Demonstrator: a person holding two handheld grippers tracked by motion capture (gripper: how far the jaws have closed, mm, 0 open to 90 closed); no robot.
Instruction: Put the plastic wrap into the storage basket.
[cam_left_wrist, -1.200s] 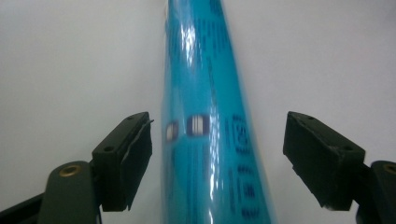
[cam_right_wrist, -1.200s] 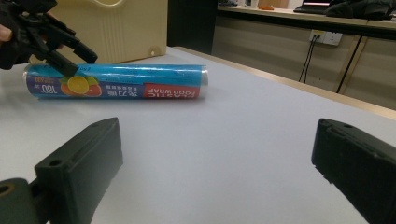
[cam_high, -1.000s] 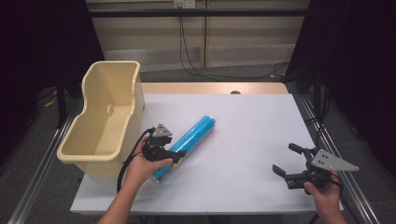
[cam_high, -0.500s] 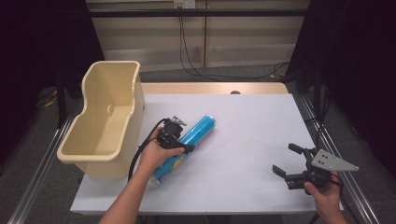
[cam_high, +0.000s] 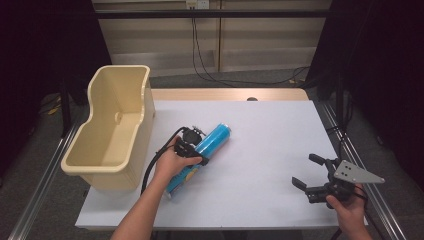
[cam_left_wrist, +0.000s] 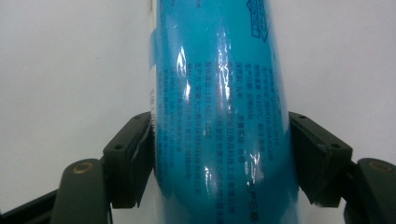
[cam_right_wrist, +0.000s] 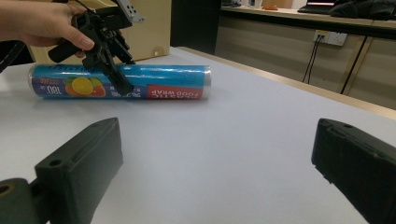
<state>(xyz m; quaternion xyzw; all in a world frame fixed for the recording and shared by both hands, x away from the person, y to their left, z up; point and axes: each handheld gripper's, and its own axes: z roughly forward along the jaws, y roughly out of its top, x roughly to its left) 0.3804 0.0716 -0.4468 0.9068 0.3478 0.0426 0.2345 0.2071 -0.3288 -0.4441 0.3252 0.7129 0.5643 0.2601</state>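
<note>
Straddling the blue food-wrap roll (cam_high: 200, 156) on the worktop (cam_high: 260, 150), the left gripper (cam_left_wrist: 219, 154) brackets it without lifting yet, beside the beige bin (cam_high: 112, 130), while the right gripper (cam_high: 316, 176) idles wide open.

One blue roll (cam_high: 200, 156), one beige bin (cam_high: 112, 130), two tools.

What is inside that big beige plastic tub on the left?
The beige plastic tub looks empty: its bare floor and inner walls show from above. The strip just behind its near wall is hidden.
</note>
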